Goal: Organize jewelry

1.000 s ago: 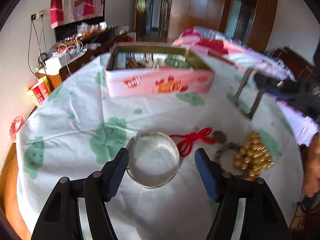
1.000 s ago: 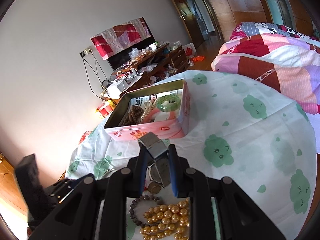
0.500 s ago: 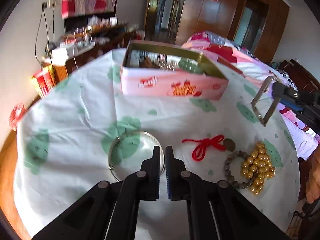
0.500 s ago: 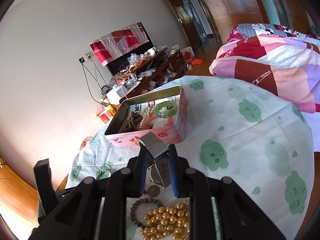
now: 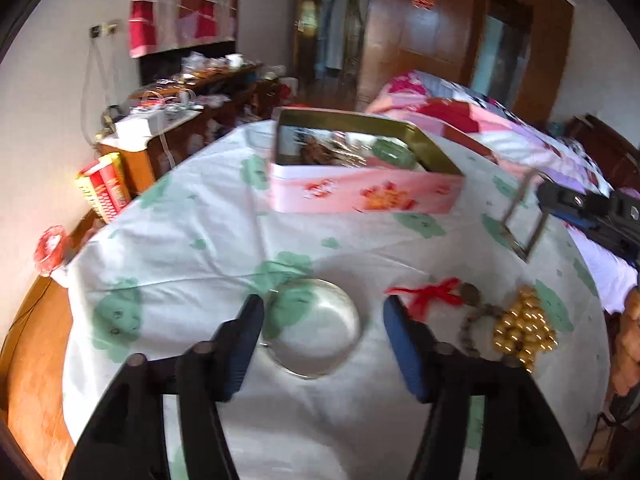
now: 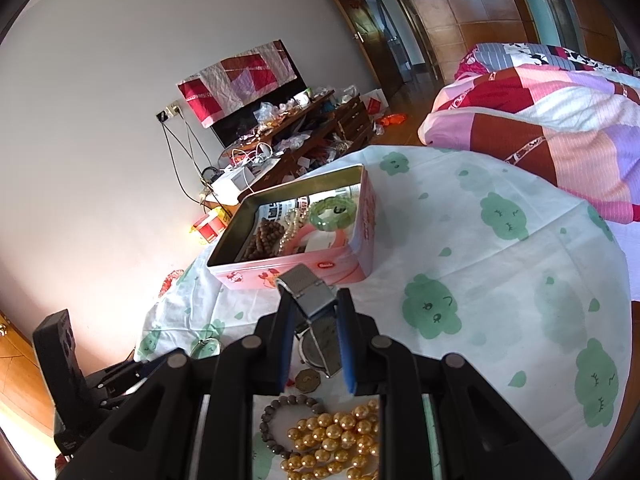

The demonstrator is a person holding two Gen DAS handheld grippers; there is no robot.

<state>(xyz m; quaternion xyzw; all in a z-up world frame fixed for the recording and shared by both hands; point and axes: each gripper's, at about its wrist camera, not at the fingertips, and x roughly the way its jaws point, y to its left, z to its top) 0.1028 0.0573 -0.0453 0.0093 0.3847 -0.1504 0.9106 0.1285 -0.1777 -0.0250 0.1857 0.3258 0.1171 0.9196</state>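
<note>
The left camera sits just behind the left gripper [image 5: 323, 336] and looks down at a slant over the round table [image 5: 192, 240], close to the cloth. It faces the pink tin [image 5: 360, 194] and the far doors. The right camera sits behind the right gripper [image 6: 316, 344] and looks down across the same table, a little more level, toward the wall with the messy shelf [image 6: 304, 120]. Both views show the pink tin [image 6: 304, 268], the gold beads [image 5: 522, 330] [image 6: 336, 440] and the bed [image 6: 540, 120]. Each view also sees the other gripper at its edge.
</note>
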